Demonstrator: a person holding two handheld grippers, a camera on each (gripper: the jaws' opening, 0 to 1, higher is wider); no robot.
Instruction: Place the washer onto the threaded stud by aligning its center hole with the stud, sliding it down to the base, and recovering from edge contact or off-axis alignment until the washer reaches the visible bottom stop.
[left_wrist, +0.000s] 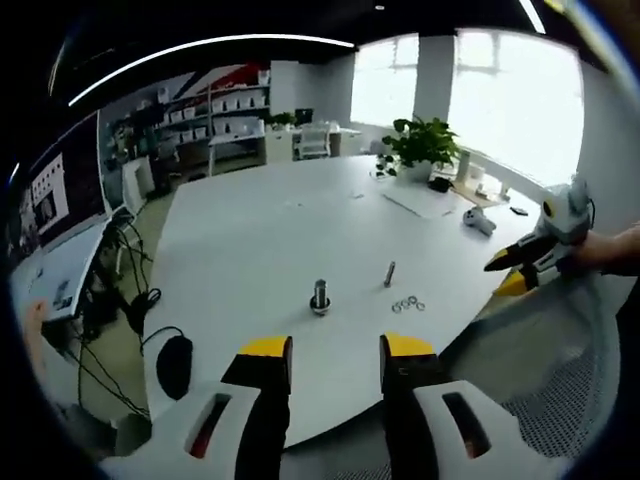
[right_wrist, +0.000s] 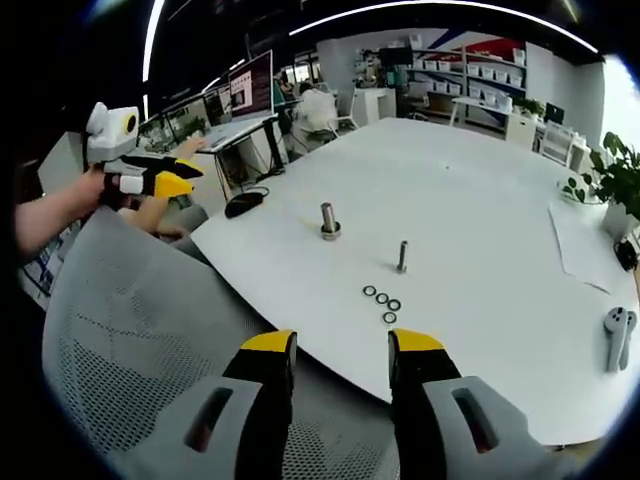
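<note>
Left gripper (left_wrist: 335, 350) released, jaws apart, empty, held off worktop (left_wrist: 250, 240) edge. Right gripper (right_wrist: 340, 345) likewise released, empty, over mesh chair back (right_wrist: 130, 330). Washers (right_wrist: 382, 300) loose on worktop, near threaded stud (right_wrist: 402, 256); second stud with nut (right_wrist: 328, 221) apart.

I can read no text, label, brand or number in either view. In the left gripper view, the wall display (left_wrist: 60, 195) off the table's far left edge carries blocks of print, but they are too small and blurred for me to make out a single word. In the right gripper view, the monitor (right_wrist: 250, 88) beyond the table's far left corner shows a lit screen whose content I cannot read. The shelf boxes (right_wrist: 470, 66) at the far wall may bear labels; I cannot tell. The paper sheet (right_wrist: 585, 240) near the table's right edge looks blank to me.
</note>
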